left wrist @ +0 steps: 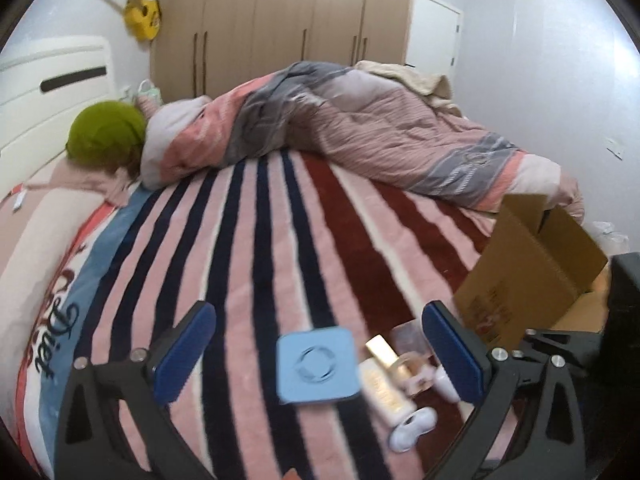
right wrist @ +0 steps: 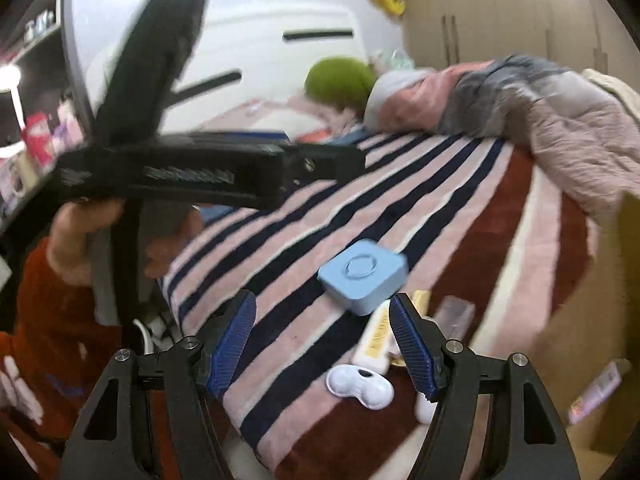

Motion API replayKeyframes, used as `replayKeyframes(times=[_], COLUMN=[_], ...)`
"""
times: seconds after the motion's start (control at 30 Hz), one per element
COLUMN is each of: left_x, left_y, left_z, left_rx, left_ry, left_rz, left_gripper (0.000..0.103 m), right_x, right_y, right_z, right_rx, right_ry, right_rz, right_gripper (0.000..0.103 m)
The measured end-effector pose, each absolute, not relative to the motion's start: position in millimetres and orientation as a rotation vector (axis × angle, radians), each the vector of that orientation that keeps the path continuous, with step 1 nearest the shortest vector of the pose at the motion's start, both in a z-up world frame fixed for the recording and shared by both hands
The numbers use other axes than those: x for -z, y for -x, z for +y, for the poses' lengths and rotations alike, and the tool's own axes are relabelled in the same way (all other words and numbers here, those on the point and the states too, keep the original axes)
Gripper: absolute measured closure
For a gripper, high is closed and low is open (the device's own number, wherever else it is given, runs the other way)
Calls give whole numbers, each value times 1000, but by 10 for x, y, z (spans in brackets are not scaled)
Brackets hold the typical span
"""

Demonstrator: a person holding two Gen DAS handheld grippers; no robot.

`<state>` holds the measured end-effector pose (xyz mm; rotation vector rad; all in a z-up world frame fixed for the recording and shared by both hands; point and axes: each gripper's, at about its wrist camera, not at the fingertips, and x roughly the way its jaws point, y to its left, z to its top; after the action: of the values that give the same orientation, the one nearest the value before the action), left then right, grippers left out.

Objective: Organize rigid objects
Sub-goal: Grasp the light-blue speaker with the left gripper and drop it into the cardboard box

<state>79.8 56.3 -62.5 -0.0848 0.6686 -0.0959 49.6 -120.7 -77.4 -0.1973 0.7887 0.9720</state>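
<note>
Blue box lies flat on your striped bed near its front edge, just beside a cream tube and a white case. Your left gripper hangs with jaws wide apart, empty; your right gripper has jaws apart, gripping nothing.

Fleecy striped blanket, matt cardboard box (brown), smooth plastic case

Both tools are showing black skeleton frames with triangular cut-outs and silver screw heads just behind the jaws. The left gripper and right gripper are wearing ribbed blue pads. The person is wearing a red sleeve.
</note>
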Motion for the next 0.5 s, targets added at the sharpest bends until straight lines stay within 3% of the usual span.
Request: replayKeyframes(times=[0.17, 0.33, 0.5], left_x=[807, 947, 1075], left_y=[-717, -655, -716], left_z=[856, 1032, 1081], left_rx=[85, 78, 80], left_ry=[120, 128, 129], left_rz=[694, 707, 755], left_gripper=[0, 0, 0], right_x=[1203, 1444, 1620], right_y=[-803, -1204, -1377], right_z=[-781, -561, -334], right_rx=[-970, -919, -952], right_ry=[298, 370, 430], right_rz=[838, 853, 890], right_gripper=[36, 16, 15])
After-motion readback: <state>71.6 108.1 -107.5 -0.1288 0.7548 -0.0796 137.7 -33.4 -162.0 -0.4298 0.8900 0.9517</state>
